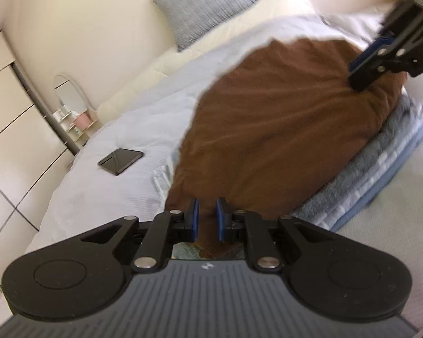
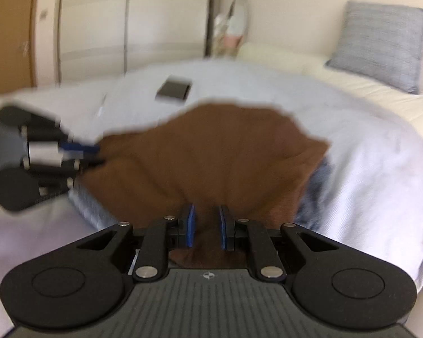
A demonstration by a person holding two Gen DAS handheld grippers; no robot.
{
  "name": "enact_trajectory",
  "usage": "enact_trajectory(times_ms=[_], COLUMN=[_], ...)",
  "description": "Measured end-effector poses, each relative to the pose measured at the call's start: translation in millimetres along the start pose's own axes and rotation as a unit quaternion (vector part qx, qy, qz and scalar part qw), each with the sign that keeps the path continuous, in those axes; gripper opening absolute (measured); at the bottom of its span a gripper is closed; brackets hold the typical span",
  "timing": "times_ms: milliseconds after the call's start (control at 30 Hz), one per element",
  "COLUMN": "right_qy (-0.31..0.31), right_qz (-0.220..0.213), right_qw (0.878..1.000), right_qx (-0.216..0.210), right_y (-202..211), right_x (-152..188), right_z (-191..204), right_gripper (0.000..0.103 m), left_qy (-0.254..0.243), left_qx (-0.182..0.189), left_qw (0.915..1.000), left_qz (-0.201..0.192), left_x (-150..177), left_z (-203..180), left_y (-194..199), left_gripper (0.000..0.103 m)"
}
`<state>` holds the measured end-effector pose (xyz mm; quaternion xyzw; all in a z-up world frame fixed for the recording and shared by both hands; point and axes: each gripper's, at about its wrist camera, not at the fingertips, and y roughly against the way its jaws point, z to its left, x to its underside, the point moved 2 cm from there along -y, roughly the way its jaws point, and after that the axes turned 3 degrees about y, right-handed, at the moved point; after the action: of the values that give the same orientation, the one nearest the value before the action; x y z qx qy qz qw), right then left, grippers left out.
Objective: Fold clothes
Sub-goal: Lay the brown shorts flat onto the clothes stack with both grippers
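Note:
A brown garment (image 1: pixel 282 129) lies spread over a stack of folded grey and blue striped towels (image 1: pixel 380 166) on the bed. My left gripper (image 1: pixel 207 218) is shut on the garment's near edge, the cloth pinched between its blue pads. My right gripper (image 2: pixel 207 226) is shut on the opposite edge of the same garment (image 2: pixel 211 155). Each gripper shows in the other's view: the right one (image 1: pixel 361 76) at the upper right, the left one (image 2: pixel 96 155) at the left, both blurred.
The bed has a pale blue cover (image 1: pixel 127 129). A black phone (image 1: pixel 119 160) lies on it left of the garment. A grey pillow (image 1: pixel 200 8) and a cream pillow (image 1: pixel 268 8) sit at the head. White wardrobes (image 2: pixel 127 22) stand beyond the bed.

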<state>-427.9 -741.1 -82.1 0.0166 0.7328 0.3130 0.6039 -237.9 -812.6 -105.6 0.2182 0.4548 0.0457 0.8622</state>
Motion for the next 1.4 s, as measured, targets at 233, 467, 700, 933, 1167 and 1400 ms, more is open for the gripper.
enact_trajectory(times_ms=[233,467,700,933,1167,1400], right_qy=[-0.055,-0.074,-0.042,-0.069,-0.028,-0.032], right_qz=[0.008,-0.002,-0.011,0.012,-0.045,0.004], right_qw=[0.998,0.997,0.999,0.996,0.998,0.999], right_qx=[0.009,0.026,0.023,0.064,0.046,0.043], right_y=[14.5,27.6,-7.6,-28.4,-34.0,-78.4], right_x=[30.8,21.8,-12.0,3.9,-40.1,-48.0], right_z=[-22.9,-37.4,-49.7,-82.2,-64.9,-70.1], right_gripper=[0.015,0.016,0.023,0.020,0.020,0.020], left_qy=[0.000,0.017,0.006,0.008,0.040,0.076], left_qx=[0.012,0.006,0.023,0.019,0.023,0.031], left_qw=[0.9999,0.9997,0.9997,0.9998,0.9989,0.9964], left_qz=[0.011,-0.014,-0.004,0.005,-0.004,0.018], left_x=[7.1,-6.2,-14.9,-3.1,-15.3,-4.8], left_z=[0.1,5.1,-6.3,-1.7,3.7,22.0], left_y=[3.4,13.4,-0.6,-4.9,-7.1,-14.8], left_gripper=[0.013,0.013,0.013,0.013,0.013,0.020])
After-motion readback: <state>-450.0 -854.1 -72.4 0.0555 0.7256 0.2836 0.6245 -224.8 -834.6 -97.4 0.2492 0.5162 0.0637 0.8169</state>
